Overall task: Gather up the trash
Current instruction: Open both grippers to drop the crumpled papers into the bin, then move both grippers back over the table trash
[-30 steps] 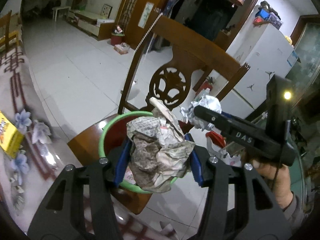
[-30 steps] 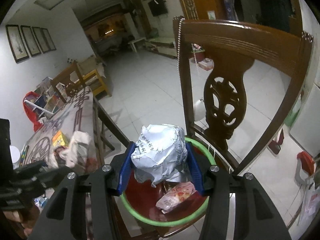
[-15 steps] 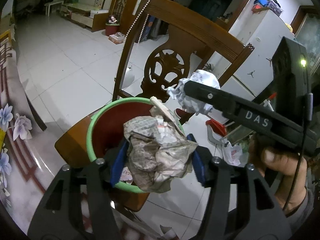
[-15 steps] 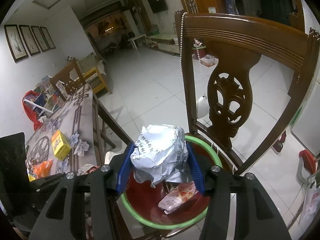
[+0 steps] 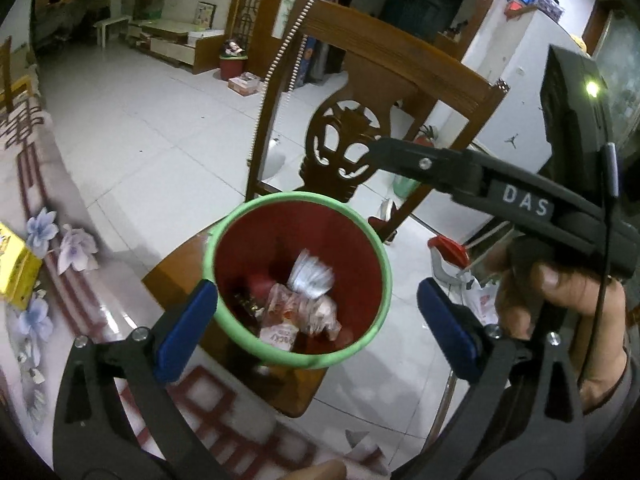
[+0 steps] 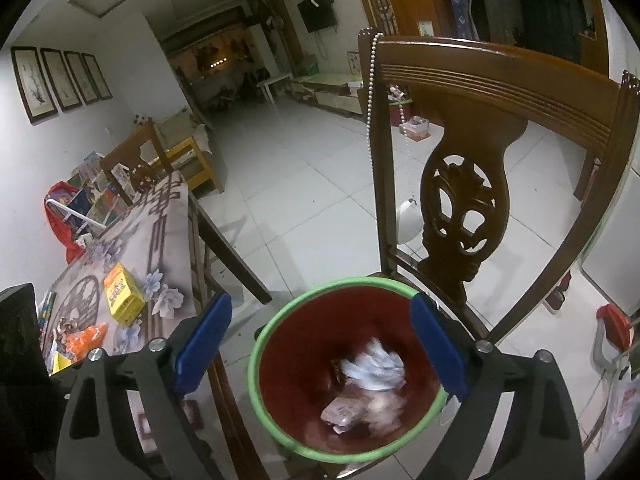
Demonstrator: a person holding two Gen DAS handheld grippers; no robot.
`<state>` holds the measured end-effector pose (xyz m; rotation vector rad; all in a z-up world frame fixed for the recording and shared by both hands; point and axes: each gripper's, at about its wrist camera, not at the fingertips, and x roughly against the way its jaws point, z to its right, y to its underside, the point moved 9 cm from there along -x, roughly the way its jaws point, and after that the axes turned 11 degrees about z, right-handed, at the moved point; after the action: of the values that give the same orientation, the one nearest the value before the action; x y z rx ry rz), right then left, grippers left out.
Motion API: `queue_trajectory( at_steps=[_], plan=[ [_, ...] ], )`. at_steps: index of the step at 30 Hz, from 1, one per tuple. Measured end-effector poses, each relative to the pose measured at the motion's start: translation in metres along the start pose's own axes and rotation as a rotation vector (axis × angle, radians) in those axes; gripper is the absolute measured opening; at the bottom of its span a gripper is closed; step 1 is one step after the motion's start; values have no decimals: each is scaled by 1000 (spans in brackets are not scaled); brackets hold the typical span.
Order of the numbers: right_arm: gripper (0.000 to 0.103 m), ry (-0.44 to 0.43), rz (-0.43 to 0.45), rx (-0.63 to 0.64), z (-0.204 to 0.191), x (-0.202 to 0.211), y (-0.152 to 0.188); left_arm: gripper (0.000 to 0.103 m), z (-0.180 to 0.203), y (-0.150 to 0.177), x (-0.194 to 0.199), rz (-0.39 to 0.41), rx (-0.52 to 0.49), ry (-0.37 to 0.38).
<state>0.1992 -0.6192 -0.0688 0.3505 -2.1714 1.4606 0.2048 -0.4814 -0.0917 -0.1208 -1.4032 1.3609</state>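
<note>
Both tongs have just sprung wide and hold nothing: left tongs and right tongs hover over a green-rimmed red bin on a wooden chair. Crumpled trash, blurred, perhaps paper and wrappers, lies inside the bin.

Two fisheye views, each looking forward and steeply down along its own gripper's fingers, close above a green-rimmed bin on a wooden chair. Both share the bin at lower centre, the chair back above it, and the tiled floor. The left view shows the right gripper entering from the right of the frame.
</note>
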Motion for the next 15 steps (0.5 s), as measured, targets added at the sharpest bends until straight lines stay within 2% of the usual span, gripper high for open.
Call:
queue_trajectory(
  at_steps=[7, 15],
  plan=[
    [90, -17, 14, 29, -16, 8, 0, 98, -14, -3, 36, 47, 3, -40],
    [93, -80, 17, 86, -65, 22, 6, 98, -47, -4, 111, 135, 51, -157]
  ],
)
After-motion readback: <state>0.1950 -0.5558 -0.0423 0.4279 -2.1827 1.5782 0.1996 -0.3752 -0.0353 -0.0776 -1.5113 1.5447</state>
